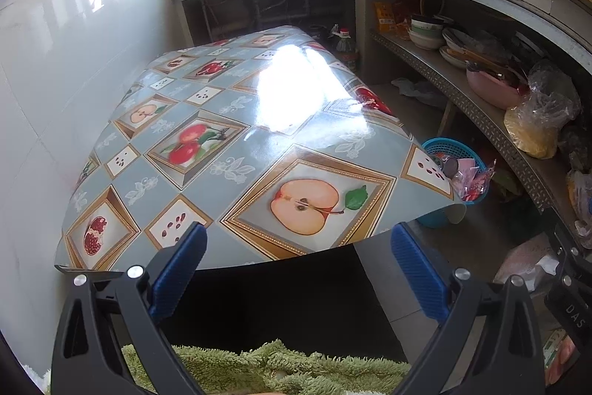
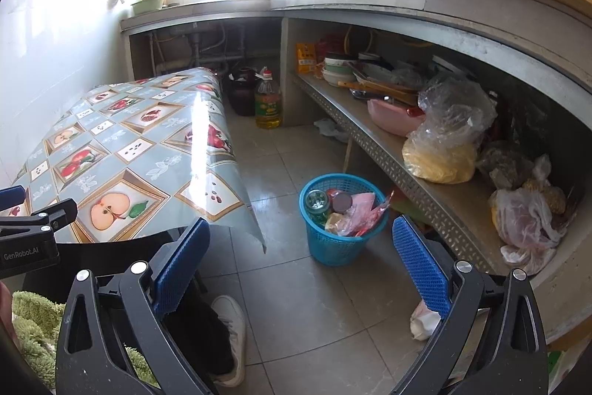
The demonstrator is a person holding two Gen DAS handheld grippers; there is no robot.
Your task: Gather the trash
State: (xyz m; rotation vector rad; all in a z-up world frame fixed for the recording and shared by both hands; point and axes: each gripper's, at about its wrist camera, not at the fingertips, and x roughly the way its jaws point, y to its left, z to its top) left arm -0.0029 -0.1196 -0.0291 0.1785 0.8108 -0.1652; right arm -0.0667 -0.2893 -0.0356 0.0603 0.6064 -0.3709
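A blue plastic basket (image 2: 335,243) stands on the tiled floor beside the table; it holds a glass jar, a can and pink wrappers. It also shows in the left wrist view (image 1: 449,149), half hidden by the table's corner. My left gripper (image 1: 296,263) is open and empty, over the near edge of the table (image 1: 207,173) with the fruit-pattern cloth. My right gripper (image 2: 301,258) is open and empty above the floor, near the basket. A crumpled white paper (image 2: 423,321) lies on the floor by the right finger. Another crumpled paper (image 2: 329,128) lies farther back.
A low shelf (image 2: 388,150) on the right carries bowls, a pink basin and plastic bags. An oil bottle (image 2: 267,100) and a dark jar stand under the counter. My leg and white shoe (image 2: 231,332) are below the right gripper. A green towel (image 1: 281,369) lies below.
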